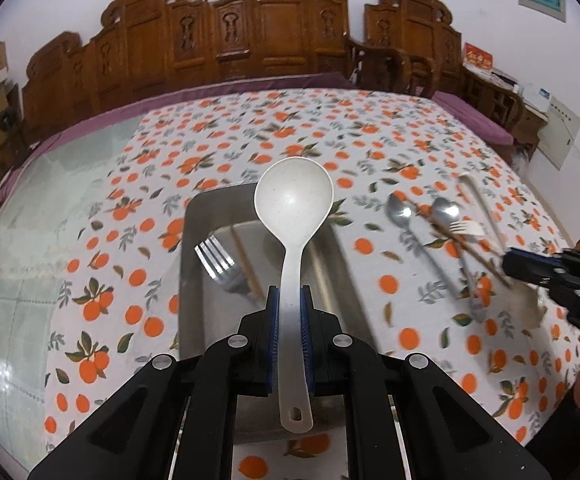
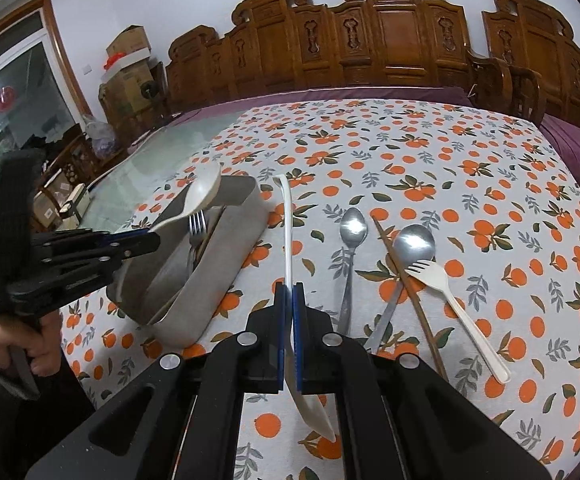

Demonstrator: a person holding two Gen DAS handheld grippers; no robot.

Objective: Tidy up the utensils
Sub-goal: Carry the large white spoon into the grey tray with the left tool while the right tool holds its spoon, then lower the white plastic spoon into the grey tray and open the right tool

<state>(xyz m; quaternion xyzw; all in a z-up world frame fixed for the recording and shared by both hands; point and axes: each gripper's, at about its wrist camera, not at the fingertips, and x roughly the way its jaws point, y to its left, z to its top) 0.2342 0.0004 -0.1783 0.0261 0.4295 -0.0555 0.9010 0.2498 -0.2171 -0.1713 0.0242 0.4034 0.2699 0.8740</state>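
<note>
now | left gripper (image 1: 289, 304) clamps light, stiff white plastic ladle (image 1: 294, 204) mid-handle | right gripper (image 2: 289, 300) pinches thin, slippery white plastic spoon (image 2: 289, 236) near bowl

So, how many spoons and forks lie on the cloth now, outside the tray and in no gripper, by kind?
metal spoons: 2
white plastic fork: 1
Total: 3

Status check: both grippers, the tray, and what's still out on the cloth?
Left gripper shut on white ladle, above metal tray. Right gripper shut on white plastic spoon. Steel fork in tray. Two steel spoons, chopstick, plastic fork on cloth.
</note>
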